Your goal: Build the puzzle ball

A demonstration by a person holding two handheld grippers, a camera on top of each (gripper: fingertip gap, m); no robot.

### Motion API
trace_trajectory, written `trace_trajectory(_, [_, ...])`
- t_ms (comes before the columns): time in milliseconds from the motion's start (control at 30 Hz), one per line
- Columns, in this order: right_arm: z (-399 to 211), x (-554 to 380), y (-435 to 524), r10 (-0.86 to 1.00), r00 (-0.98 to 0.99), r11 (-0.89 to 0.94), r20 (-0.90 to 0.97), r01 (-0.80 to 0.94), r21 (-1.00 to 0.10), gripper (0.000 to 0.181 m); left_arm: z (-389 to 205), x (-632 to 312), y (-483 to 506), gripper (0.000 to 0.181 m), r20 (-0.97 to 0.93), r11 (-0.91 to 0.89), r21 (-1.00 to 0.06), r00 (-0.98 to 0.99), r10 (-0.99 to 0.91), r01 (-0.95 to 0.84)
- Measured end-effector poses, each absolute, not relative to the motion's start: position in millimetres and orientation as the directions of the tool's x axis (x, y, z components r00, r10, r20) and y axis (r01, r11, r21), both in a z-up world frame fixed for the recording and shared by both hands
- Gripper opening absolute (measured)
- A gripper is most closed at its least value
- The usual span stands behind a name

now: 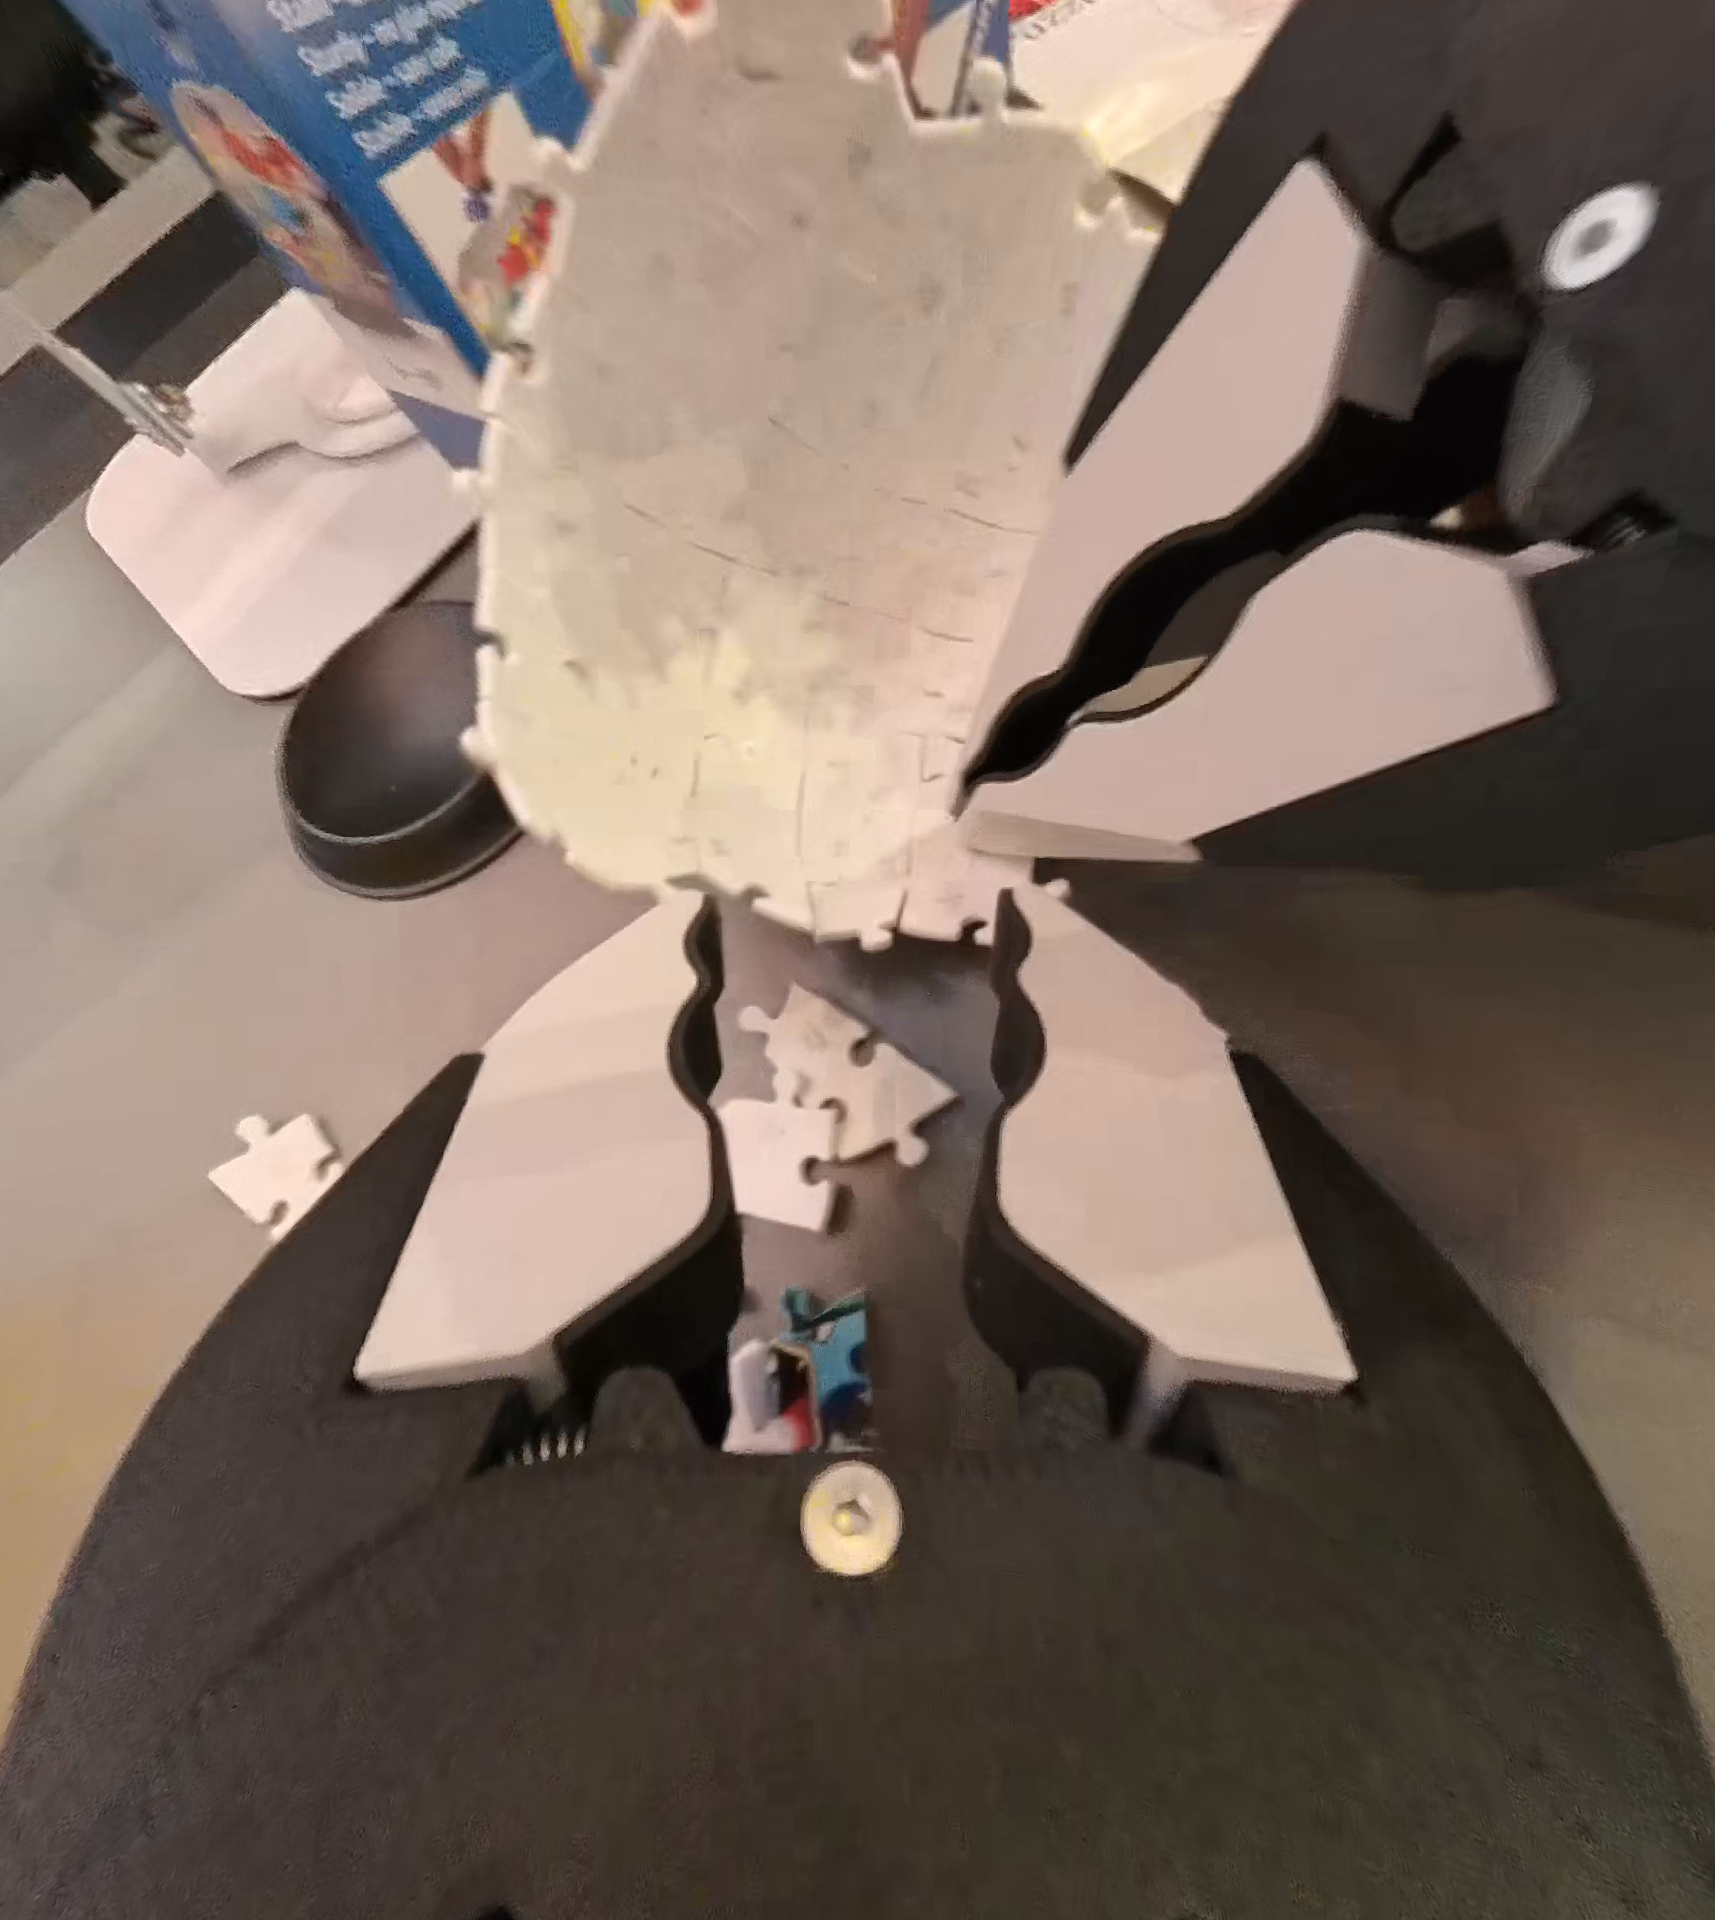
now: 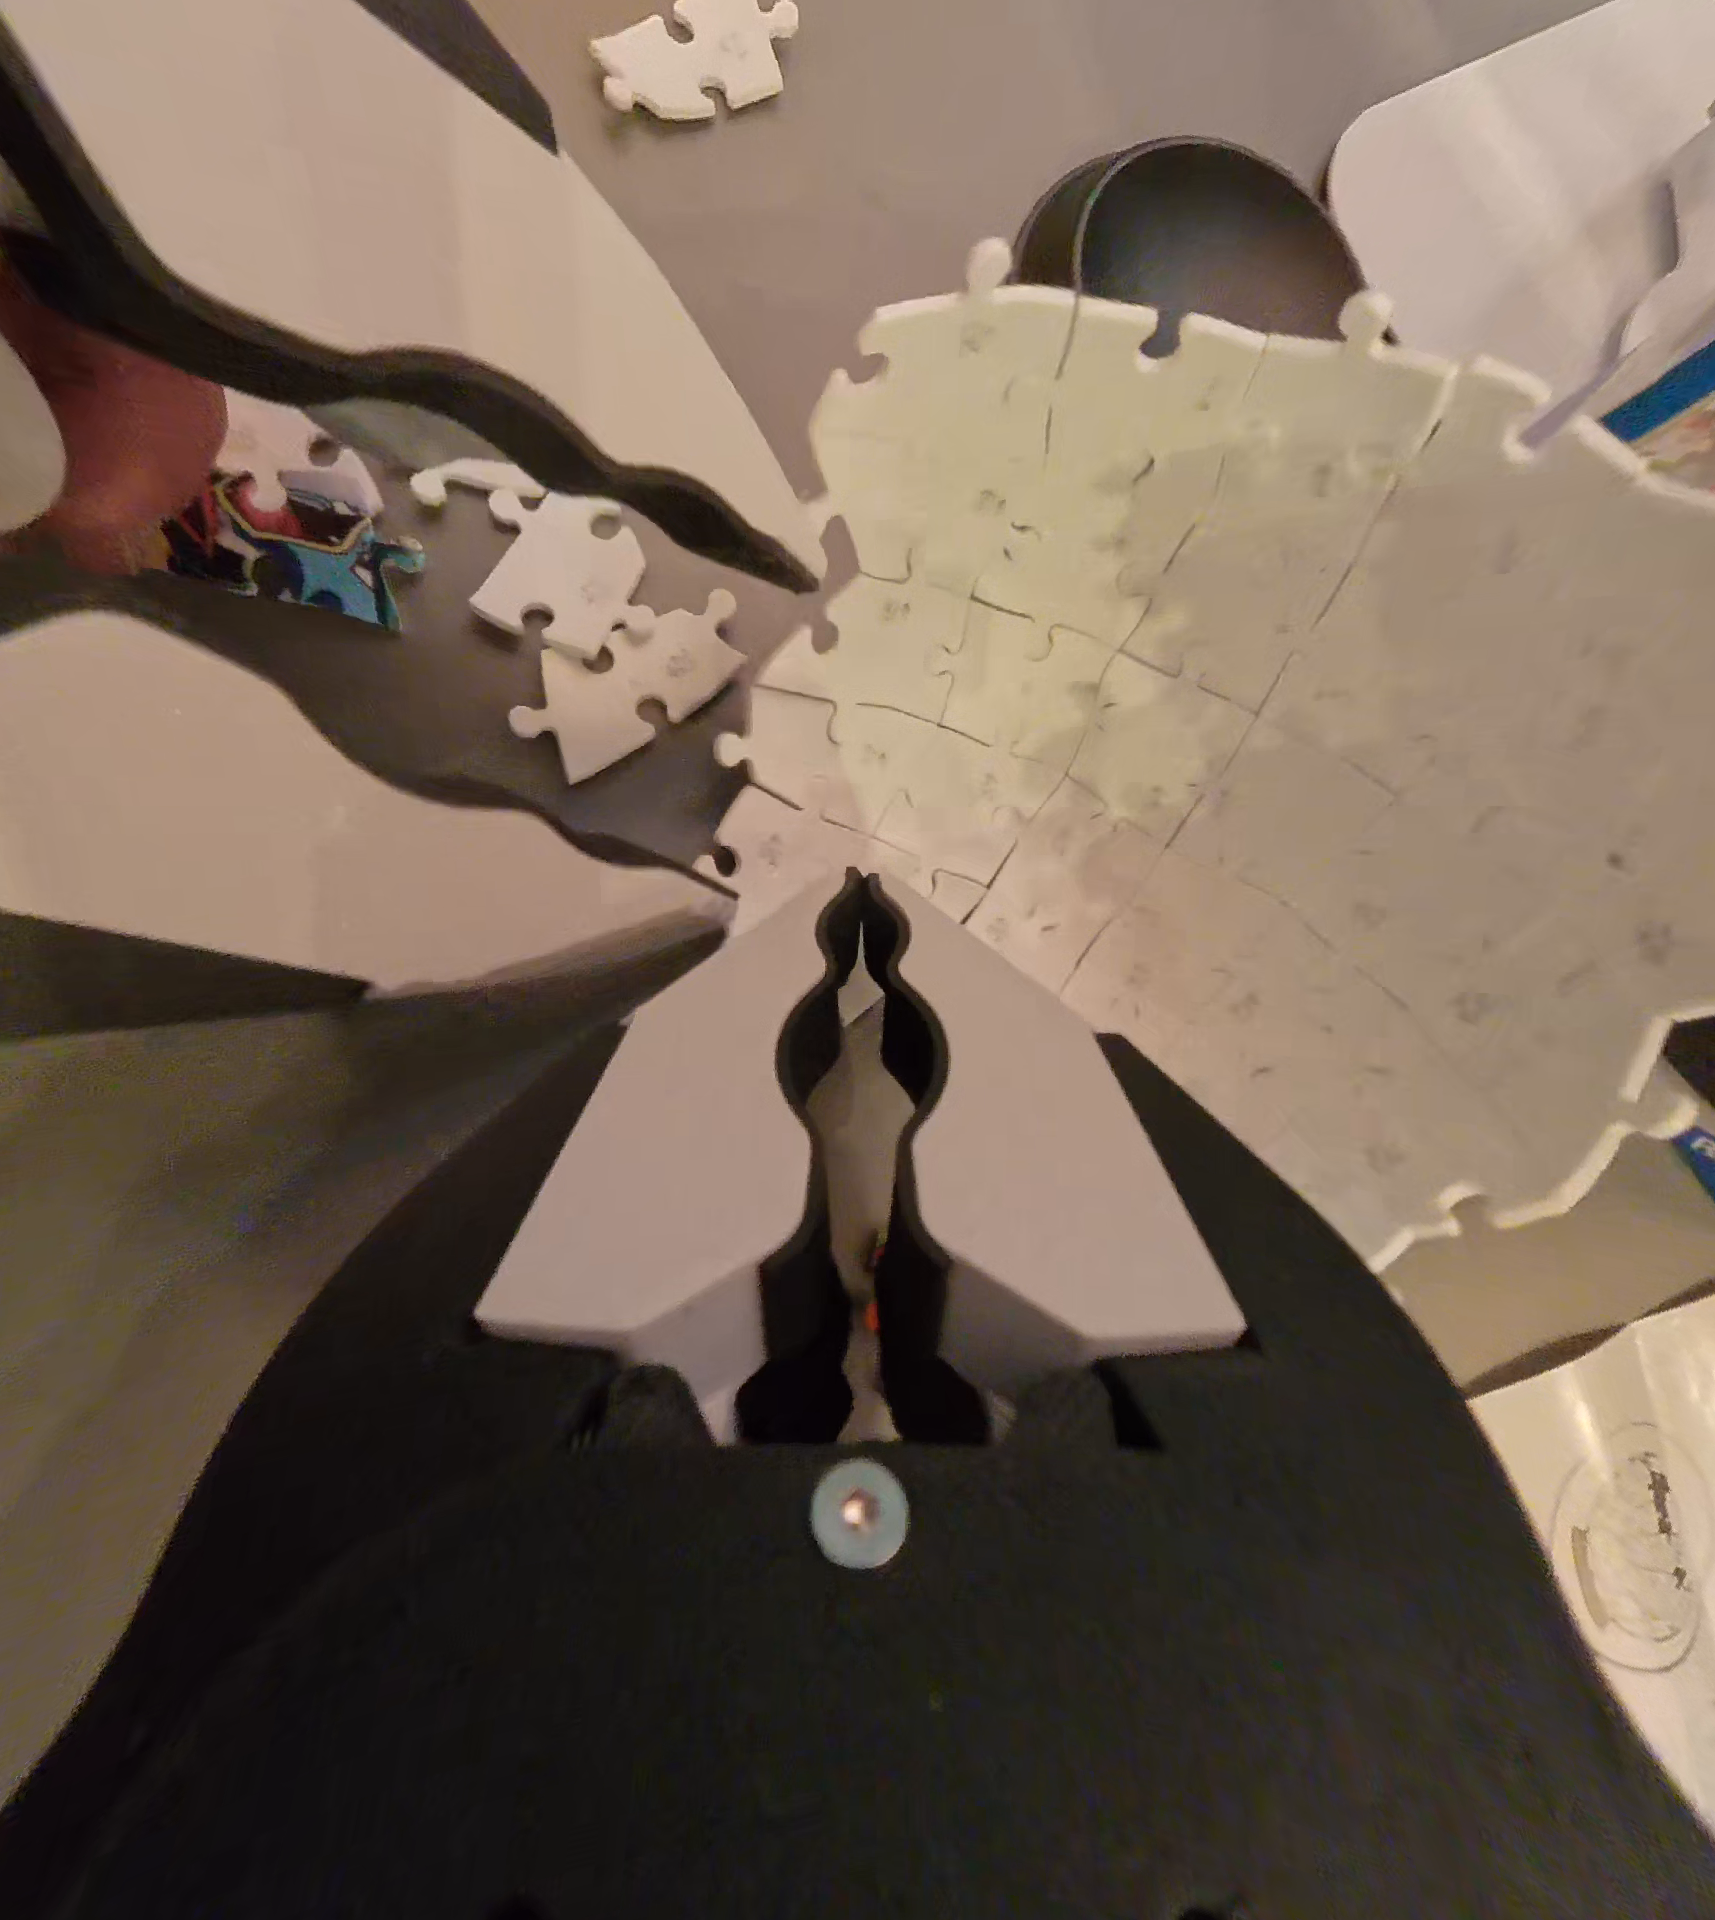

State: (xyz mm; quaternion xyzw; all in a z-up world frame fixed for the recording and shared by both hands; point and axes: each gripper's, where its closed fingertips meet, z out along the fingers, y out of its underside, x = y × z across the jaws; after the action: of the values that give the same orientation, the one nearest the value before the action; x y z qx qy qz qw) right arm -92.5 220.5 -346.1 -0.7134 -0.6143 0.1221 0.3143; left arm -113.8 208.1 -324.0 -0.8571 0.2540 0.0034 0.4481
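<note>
The partly built puzzle ball (image 1: 759, 468) is a curved shell of joined pieces, its white inner side facing both cameras. My right gripper (image 2: 863, 883) is shut on the shell's (image 2: 1196, 727) lower edge and holds it above the table; it enters the left wrist view from the right (image 1: 972, 795). My left gripper (image 1: 853, 925) is open, its fingertips on either side of the shell's bottom edge. In the right wrist view it reaches in from the left (image 2: 770, 727). Loose white pieces (image 1: 832, 1091) lie on the table below, also in the right wrist view (image 2: 604, 623).
A black round stand (image 1: 385, 758) (image 2: 1206, 229) sits behind the shell beside a white base plate (image 1: 240, 540). A blue puzzle box (image 1: 313, 156) stands at the back. A single white piece (image 1: 271, 1169), coloured pieces (image 2: 302, 540) and a white sheet (image 2: 1663, 1507) lie around. Both grippers' tips are close together, under 4 cm apart. From the left gripper's tips to the single white piece (image 1: 271, 1169) is close to 12 cm.
</note>
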Motion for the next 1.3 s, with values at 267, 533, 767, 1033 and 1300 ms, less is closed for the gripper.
trace_trajectory(267, [-317,-75,217,0.968,0.226,-0.093,0.111,0.732,-0.675,0.0,-291,-141,210,0.05,-0.264,-0.391,-0.817,0.879,-0.397,-0.423])
trace_trajectory(533, [-244,-33,231,0.958,0.285,-0.144,0.016,0.531,-0.835,0.0,-285,-150,217,0.051,-0.211,-0.381,-0.848,0.895,-0.393,-0.368])
trace_trajectory(767, [-246,17,288,0.841,0.522,-0.361,-0.14,0.35,-0.864,0.0,-276,-164,230,0.055,0.009,-0.438,-0.885,0.933,-0.36,-0.16])
trace_trajectory(1033, [-283,24,305,0.79,0.602,-0.427,-0.114,0.407,-0.807,0.008,-276,-147,226,0.061,0.181,-0.52,-0.851,0.892,-0.414,-0.068])
trace_trajectory(1300, [-298,5,318,0.793,0.59,-0.44,-0.153,0.381,-0.813,0.022,-282,-136,226,0.069,0.257,-0.559,-0.829,0.886,-0.386,-0.003])
